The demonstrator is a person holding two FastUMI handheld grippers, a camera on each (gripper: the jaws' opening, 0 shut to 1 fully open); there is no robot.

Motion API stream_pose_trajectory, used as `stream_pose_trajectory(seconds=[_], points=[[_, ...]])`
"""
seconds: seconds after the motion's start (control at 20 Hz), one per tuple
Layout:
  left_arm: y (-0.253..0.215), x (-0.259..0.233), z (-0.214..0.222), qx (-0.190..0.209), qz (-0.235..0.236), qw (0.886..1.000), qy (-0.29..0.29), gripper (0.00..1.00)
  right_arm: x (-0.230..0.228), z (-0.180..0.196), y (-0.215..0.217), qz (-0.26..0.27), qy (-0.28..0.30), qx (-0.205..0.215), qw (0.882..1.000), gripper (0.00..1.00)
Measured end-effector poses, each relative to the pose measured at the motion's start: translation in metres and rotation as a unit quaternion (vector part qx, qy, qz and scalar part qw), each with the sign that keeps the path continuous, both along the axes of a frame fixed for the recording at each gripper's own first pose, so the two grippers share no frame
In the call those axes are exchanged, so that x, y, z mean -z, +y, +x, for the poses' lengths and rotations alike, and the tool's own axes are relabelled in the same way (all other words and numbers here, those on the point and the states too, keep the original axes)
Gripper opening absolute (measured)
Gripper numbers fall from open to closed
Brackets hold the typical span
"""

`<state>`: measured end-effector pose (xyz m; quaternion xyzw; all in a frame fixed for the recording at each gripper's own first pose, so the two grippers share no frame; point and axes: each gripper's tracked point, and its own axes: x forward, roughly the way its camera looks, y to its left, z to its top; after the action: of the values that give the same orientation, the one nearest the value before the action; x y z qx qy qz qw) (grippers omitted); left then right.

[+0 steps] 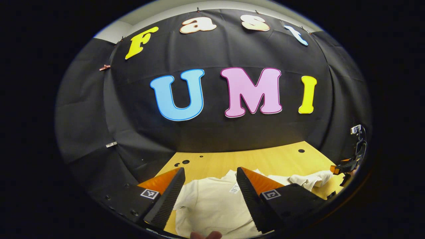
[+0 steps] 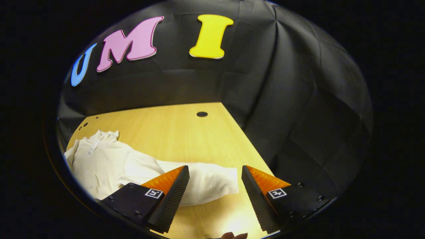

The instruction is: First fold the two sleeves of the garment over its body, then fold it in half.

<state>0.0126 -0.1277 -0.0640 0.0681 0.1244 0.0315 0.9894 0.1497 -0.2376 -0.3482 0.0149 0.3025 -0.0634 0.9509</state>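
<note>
Plainly soft and limp, the pale garment [image 1: 212,202] lies flat on the wooden table [image 2: 186,132], so the right gripper [image 2: 215,199] and left gripper [image 1: 210,199], both hovering with fingers apart, would best pinch each sleeve [image 2: 206,182] near its cuff.

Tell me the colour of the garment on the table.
Plain cream-white garment, seen best in the right gripper view.

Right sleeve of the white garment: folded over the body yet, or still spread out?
Spread out. The sleeve lies flat on the wooden table, reaching away from the garment's body, its cuff between the open right tool fingers.
</note>
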Motion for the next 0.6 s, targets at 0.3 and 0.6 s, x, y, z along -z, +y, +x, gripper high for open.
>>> stream_pose_trajectory(seconds=[0.3, 0.6], points=[[-0.012, 0.008, 0.002, -0.019, 0.021, 1.000, 0.013, 0.95, 0.058, 0.013, -0.019, 0.009, 0.053, 0.009, 0.999, 0.98], [-0.018, 0.016, 0.007, -0.036, 0.009, 0.999, 0.019, 0.96, 0.084, 0.015, -0.016, 0.056, 0.094, 0.006, 0.994, 0.98]])
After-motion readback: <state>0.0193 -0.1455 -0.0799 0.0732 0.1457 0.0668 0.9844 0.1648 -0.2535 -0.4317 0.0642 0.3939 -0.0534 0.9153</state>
